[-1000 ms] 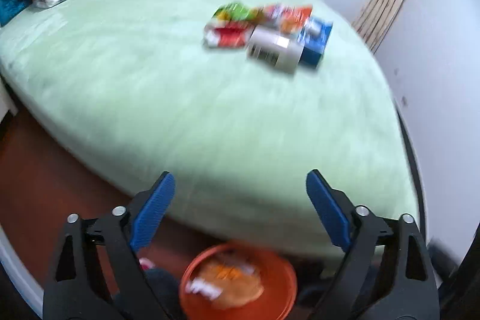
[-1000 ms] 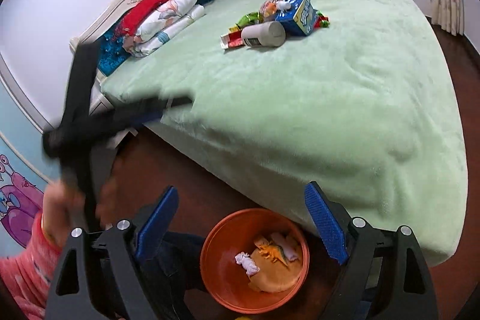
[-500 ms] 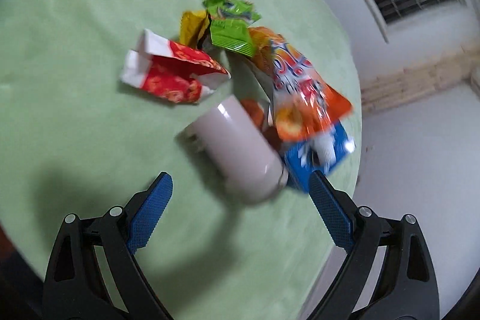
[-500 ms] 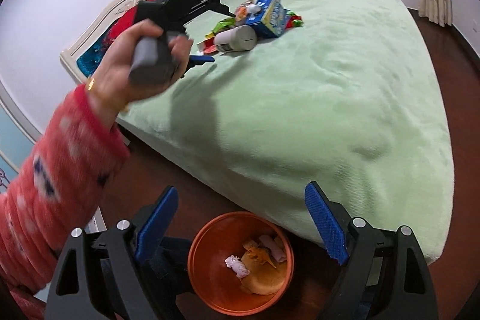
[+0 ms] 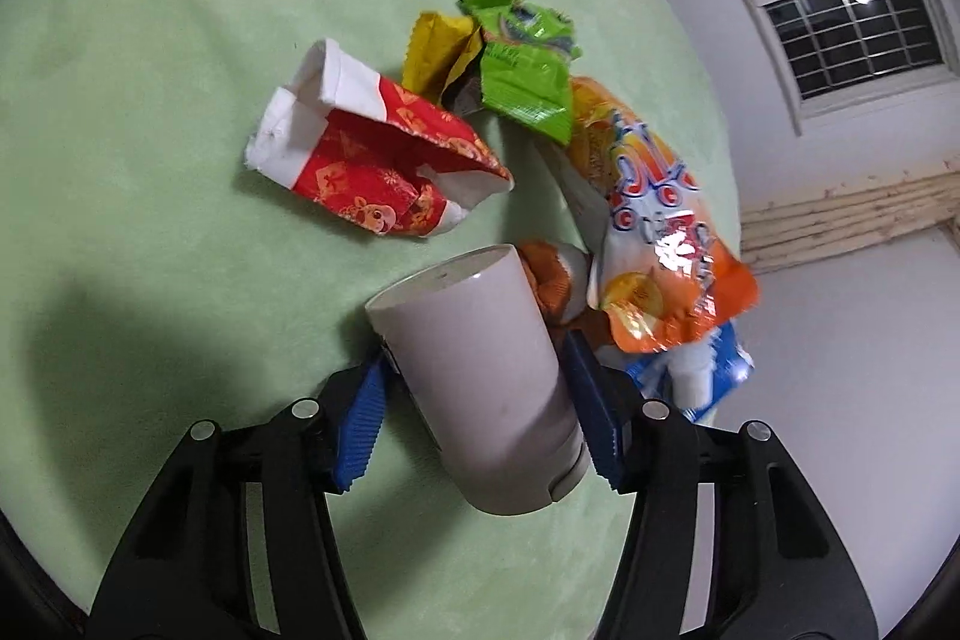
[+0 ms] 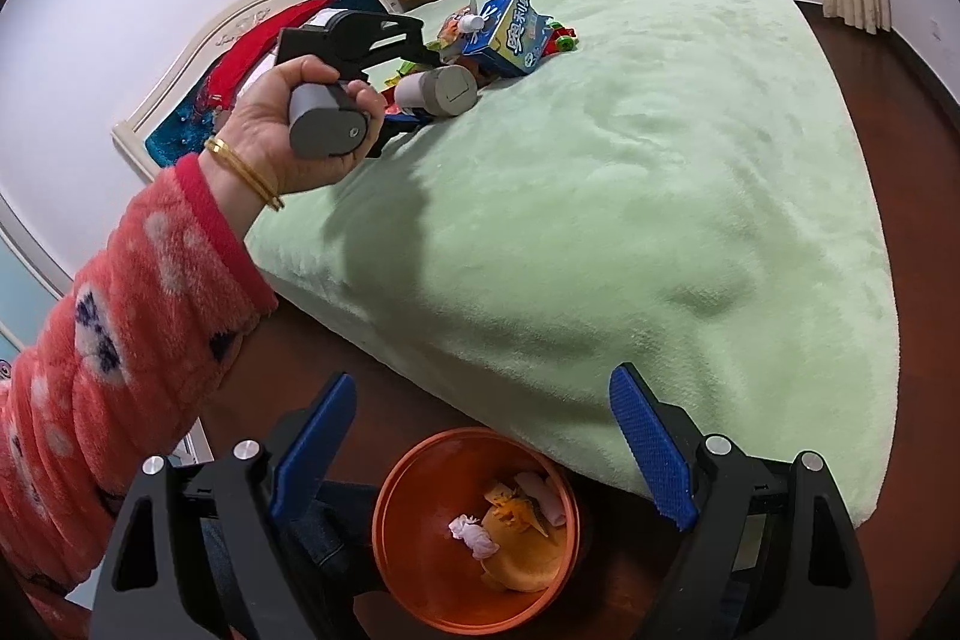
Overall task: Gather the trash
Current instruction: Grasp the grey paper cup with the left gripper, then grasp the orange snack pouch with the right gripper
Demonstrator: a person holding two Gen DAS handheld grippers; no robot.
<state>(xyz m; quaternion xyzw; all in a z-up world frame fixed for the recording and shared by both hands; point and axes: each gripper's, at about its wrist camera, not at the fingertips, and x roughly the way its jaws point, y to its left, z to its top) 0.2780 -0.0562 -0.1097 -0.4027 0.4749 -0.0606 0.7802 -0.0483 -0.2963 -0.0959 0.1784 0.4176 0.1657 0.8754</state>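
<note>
The left gripper (image 5: 474, 400) is closing its blue pads around a pale grey plastic cylinder bottle (image 5: 480, 370) lying low in the frame's centre on the green plush bedspread (image 5: 150, 100); actual pad contact is hard to make out. The right gripper (image 6: 486, 454), spread wide and empty, hangs over an orange round bin (image 6: 420, 550) at bottom centre, which partly hides its own contents.

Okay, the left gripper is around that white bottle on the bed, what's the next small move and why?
Probably finish closing. The left gripper has its jaws closing with the white bottle lying between its pads, so a firm pinch should come before lifting it toward the orange bin on the floor.
</note>
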